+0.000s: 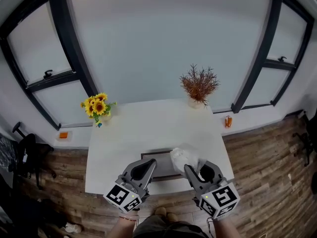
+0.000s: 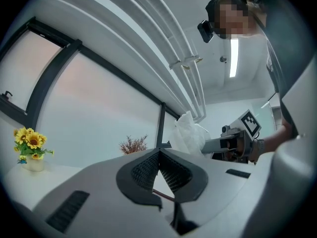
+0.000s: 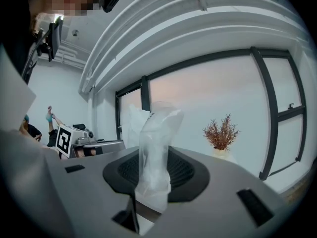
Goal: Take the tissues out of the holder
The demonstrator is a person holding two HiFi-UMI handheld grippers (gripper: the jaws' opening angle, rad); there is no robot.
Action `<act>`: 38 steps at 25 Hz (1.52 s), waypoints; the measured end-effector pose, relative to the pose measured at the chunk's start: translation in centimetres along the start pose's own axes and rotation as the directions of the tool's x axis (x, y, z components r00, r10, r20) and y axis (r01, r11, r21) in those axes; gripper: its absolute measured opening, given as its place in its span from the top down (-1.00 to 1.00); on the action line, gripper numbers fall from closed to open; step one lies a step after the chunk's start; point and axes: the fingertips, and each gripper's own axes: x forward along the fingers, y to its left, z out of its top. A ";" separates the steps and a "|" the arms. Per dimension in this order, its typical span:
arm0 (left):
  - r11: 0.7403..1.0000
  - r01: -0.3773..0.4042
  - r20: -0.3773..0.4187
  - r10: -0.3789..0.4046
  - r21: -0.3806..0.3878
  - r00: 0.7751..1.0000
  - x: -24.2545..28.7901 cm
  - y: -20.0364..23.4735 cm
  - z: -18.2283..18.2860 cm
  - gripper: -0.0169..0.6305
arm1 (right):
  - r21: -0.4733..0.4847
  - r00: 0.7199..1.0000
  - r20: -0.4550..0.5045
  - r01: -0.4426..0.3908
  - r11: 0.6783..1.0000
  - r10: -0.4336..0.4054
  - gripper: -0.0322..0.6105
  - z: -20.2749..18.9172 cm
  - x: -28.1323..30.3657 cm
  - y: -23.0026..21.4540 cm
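The tissues (image 1: 184, 157), a white wad in a clear plastic wrap, are up in the right gripper (image 1: 198, 168). Its jaws pinch the wrap between the dark ribbed pads, and the right gripper view shows the pack (image 3: 154, 152) standing tall out of the grip (image 3: 154, 175). From the head view the pack shows over the right far corner of the holder (image 1: 156, 153), a flat dark-framed tray at the near edge of the white table (image 1: 148, 128).

The left gripper (image 1: 144, 166) is just beside it, over the holder's left side. Its jaws are pressed together at the tips with nothing between them (image 2: 158, 155) (a thin reddish line shows through the gap below, too small to name). Its camera catches the tissues (image 2: 190, 133) off to the right.

At the table's far edge, sunflowers (image 1: 96, 105) stand on the left corner and a dried reddish plant (image 1: 199, 83) on the right. A wooden floor (image 1: 257, 152) lies all around.
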 end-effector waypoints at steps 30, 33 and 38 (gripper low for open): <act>0.998 -0.070 0.031 0.070 0.009 0.997 -1.1 0.9 1.0 0.92 | -0.029 0.997 0.044 0.062 0.998 -0.061 0.54 1.5 -0.9 -0.8; 0.998 -0.068 0.028 0.067 0.008 0.997 -1.0 0.8 0.9 0.92 | -0.021 0.997 0.046 0.067 0.998 -0.066 0.54 1.5 -0.9 -0.9; 0.997 -0.079 0.026 0.078 0.008 0.997 -1.3 1.1 0.8 0.92 | 0.007 0.996 0.041 0.076 0.997 -0.076 0.54 1.2 -1.0 -1.3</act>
